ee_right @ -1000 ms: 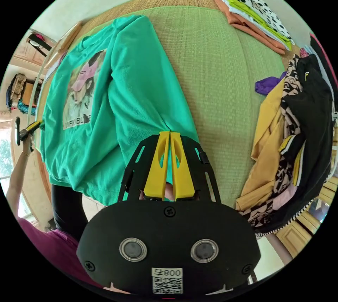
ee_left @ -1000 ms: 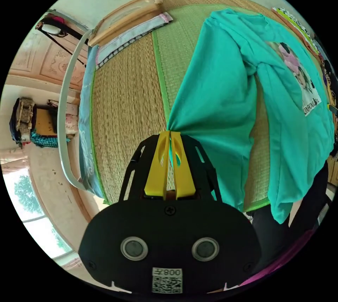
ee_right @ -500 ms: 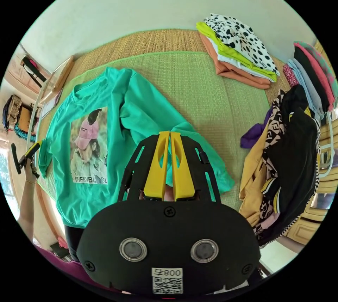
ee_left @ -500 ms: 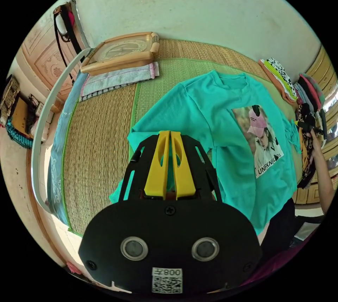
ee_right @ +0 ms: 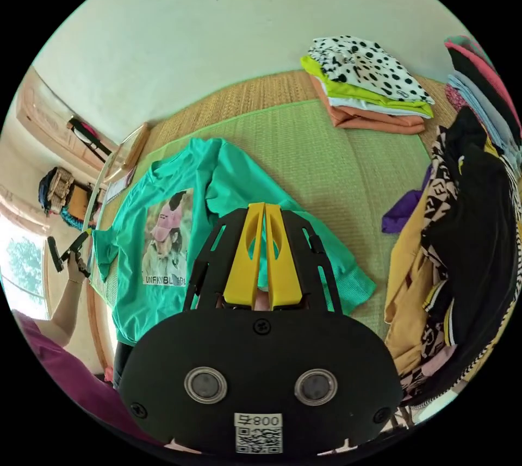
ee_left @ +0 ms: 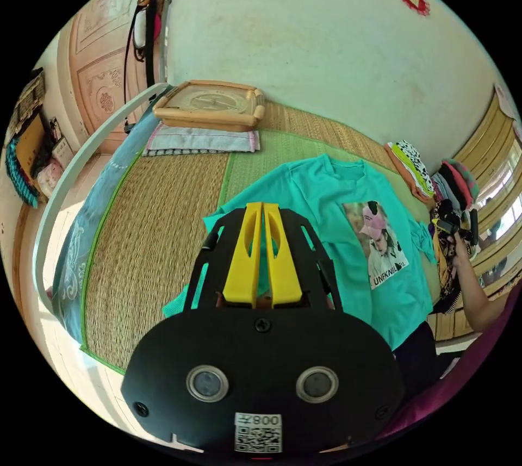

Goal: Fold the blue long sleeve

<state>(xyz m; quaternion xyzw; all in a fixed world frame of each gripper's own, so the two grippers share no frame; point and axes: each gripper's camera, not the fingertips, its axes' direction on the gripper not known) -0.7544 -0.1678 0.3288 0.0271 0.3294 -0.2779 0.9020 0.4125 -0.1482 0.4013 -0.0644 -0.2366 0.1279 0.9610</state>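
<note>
The teal-blue long sleeve shirt (ee_left: pixel 337 199) lies face up on the mat, its photo print (ee_left: pixel 383 248) showing. In the left gripper view my left gripper (ee_left: pixel 262 206) has its yellow jaws pressed together over the shirt's sleeve, whose cuff (ee_left: pixel 176 307) trails below. The right gripper view shows the shirt (ee_right: pixel 163 188) with its other sleeve (ee_right: pixel 337 270) spread under my right gripper (ee_right: pixel 265 206), jaws together on the fabric. A hand holds each far gripper at the shirt's side: the right gripper (ee_left: pixel 448 227) and the left gripper (ee_right: pixel 70 251).
A stack of folded clothes (ee_right: pixel 370 91) sits at the back of the green mat (ee_right: pixel 337 156). A heap of unfolded clothes (ee_right: pixel 462 227) fills the right side. A wooden framed clock (ee_left: pixel 209 104) and a striped cloth (ee_left: pixel 201 140) lie at the head, beside a white rail (ee_left: pixel 70 172).
A second ago the shirt hung stretched from both grippers over the bed's edge. It now lies flat on the mat with the sleeves out, and both cameras have tilted up toward the wall.
</note>
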